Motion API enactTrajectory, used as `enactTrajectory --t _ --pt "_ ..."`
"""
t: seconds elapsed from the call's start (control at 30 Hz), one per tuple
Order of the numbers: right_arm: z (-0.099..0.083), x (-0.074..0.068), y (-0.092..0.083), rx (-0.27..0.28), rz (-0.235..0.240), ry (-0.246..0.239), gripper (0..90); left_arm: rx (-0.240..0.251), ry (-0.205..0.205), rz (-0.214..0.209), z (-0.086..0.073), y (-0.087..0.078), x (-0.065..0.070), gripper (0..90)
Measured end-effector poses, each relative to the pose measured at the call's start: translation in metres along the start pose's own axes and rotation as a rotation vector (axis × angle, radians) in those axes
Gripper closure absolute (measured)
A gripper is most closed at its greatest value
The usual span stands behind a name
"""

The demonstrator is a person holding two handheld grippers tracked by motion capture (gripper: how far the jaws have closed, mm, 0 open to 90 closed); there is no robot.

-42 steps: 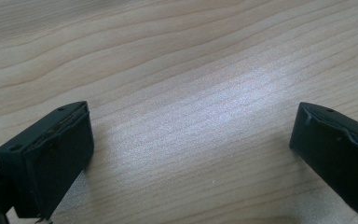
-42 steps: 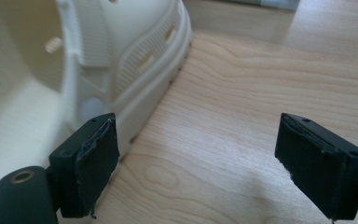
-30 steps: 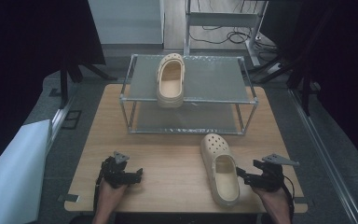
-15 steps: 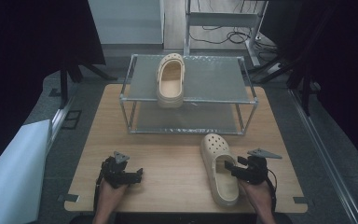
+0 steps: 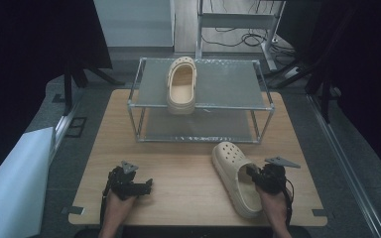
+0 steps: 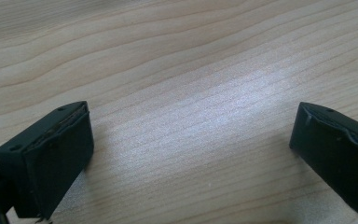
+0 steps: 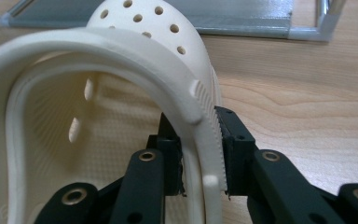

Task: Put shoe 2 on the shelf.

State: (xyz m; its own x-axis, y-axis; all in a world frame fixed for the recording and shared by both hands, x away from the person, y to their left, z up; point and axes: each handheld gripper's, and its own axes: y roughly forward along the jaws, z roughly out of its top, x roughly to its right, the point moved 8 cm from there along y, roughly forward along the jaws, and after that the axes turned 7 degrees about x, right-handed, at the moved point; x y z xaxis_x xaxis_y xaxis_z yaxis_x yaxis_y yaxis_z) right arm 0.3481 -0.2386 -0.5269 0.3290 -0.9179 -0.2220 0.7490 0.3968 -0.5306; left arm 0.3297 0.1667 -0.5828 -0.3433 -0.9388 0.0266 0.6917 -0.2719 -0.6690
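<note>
Cream perforated foam clog (image 7: 121,93): right gripper (image 7: 200,154) just closed, jaws clamped on its sidewall, heel cut off; left gripper (image 6: 191,154) jaws apart.

You've got a cream foam clog (image 5: 237,174) lying upright on its sole at the near right of the wooden table (image 5: 178,163), its rounded toe with the rows of round vent holes aimed at the shelf rack (image 5: 198,106), the open heel end toward you. Your right gripper (image 5: 252,173) has just been closing and now pinches its right side wall (image 7: 204,154), one jaw inside the shoe and one outside. Its cream mate (image 5: 181,85) sits upright on the rack's top shelf, toe pointing away from you.
</note>
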Motion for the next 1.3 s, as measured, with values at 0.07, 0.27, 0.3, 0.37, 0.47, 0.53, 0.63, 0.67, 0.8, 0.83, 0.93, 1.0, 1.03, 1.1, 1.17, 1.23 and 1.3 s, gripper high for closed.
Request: enactTrajectory --t 0.07,0.27,0.3,0.37,0.47,0.53,0.63,0.67,0.8,0.83,0.93,1.0,1.03,1.1,1.17,1.23,1.3 --pt "0.000 0.002 0.000 0.005 0.013 0.034 73.6 0.000 0.000 -0.001 0.000 0.000 0.000 0.0" --pt "0.002 0.005 -0.002 0.022 0.093 0.192 73.8 -0.001 0.000 0.000 0.000 0.000 0.000 0.0" --pt "0.002 0.005 -0.002 0.023 0.109 0.220 73.8 0.000 0.000 0.000 0.000 0.000 0.000 0.0" --pt "0.004 0.005 -0.003 0.039 0.144 0.272 74.0 -0.001 0.000 0.000 0.000 0.000 0.000 0.0" --pt "0.011 0.003 -0.008 0.064 0.183 0.322 74.1 -0.001 0.000 0.000 0.000 0.000 0.000 0.0" --pt "0.017 0.001 -0.012 0.081 0.200 0.342 74.1 -0.002 0.001 0.000 0.000 0.000 0.000 0.0" --pt "0.027 -0.003 -0.019 0.102 0.214 0.343 74.1 -0.002 0.001 0.000 0.000 0.000 0.000 0.0" --pt "0.030 -0.006 -0.022 0.109 0.219 0.341 74.1 -0.002 0.001 -0.001 0.000 0.000 0.001 0.0" --pt "0.045 -0.016 -0.034 0.124 0.254 0.343 74.1 -0.002 0.000 -0.001 0.000 0.000 0.001 0.0" --pt "0.049 -0.018 -0.037 0.127 0.262 0.349 74.1 -0.001 0.000 -0.001 0.000 0.001 0.001 0.0" --pt "0.062 -0.024 -0.045 0.143 0.277 0.346 74.1 -0.002 0.000 -0.001 0.000 0.001 0.001 0.0" --pt "0.069 -0.027 -0.049 0.150 0.284 0.346 74.1 -0.001 -0.001 -0.002 0.001 0.001 0.001 0.0" --pt "0.073 -0.028 -0.051 0.151 0.289 0.348 74.1 0.000 -0.001 -0.001 0.001 0.001 0.001 0.0" --pt "0.081 -0.031 -0.054 0.154 0.301 0.354 74.1 0.000 0.002 -0.002 0.001 0.001 0.001 0.0" --pt "0.088 -0.033 -0.057 0.158 0.310 0.361 74.1 -0.001 0.001 -0.002 0.001 0.001 0.001 0.0" --pt "0.095 -0.034 -0.060 0.162 0.311 0.360 74.1 -0.001 0.001 -0.003 0.001 0.001 0.001 0.0" --pt "0.102 -0.035 -0.062 0.165 0.314 0.362 74.1 -0.003 0.002 -0.003 0.001 0.001 0.001 0.0"
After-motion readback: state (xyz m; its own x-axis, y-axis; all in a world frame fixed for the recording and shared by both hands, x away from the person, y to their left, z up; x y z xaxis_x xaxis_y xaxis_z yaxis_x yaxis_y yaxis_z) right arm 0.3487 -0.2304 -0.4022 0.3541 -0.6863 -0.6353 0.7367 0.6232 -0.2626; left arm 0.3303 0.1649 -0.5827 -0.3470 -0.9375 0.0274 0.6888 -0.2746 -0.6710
